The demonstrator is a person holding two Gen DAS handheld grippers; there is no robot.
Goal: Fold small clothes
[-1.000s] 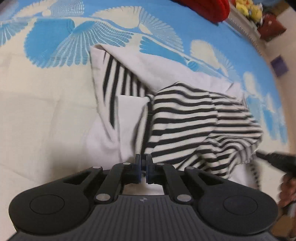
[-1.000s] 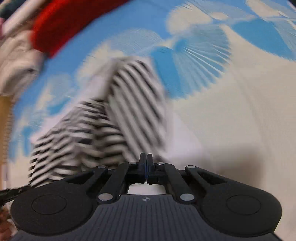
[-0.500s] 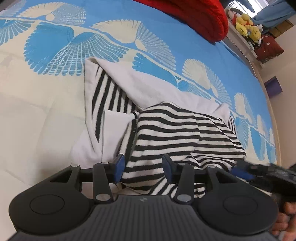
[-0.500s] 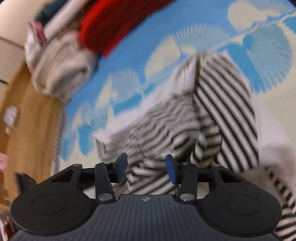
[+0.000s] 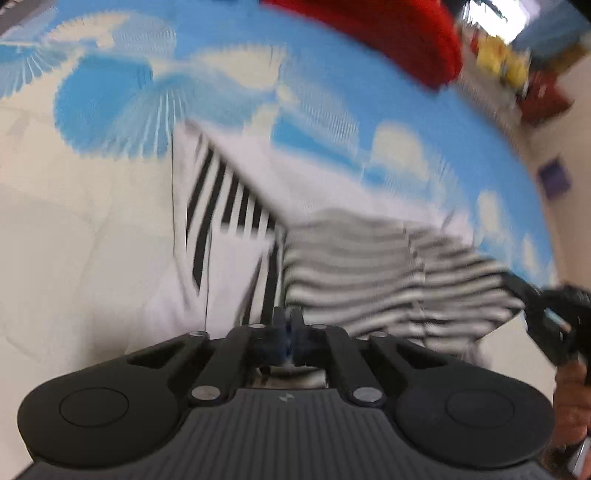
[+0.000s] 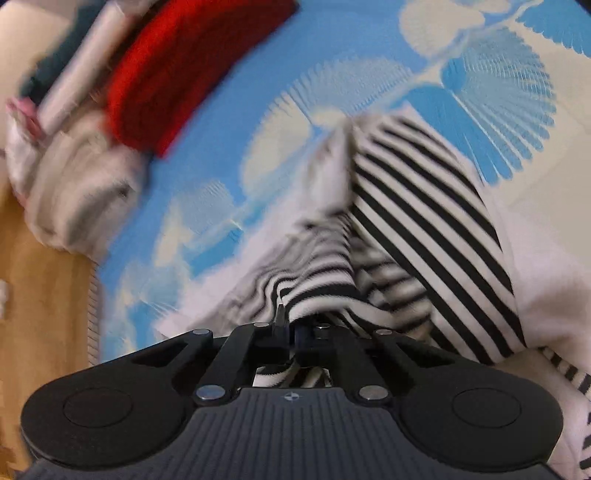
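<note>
Both tools are clenching the striped shirt (image 5: 369, 266): left tool (image 5: 288, 325), right tool (image 6: 290, 328). It is lying partly folded on the bed (image 5: 74, 221); more folds are remaining.

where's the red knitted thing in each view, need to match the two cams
Left wrist view: the red knitted item sits at the top edge, right of centre, beyond the striped garment.
Right wrist view: it sits at the upper left, again beyond the striped garment.
Shared landmark: the blue and cream patterned bedspread that both lie on.
</note>
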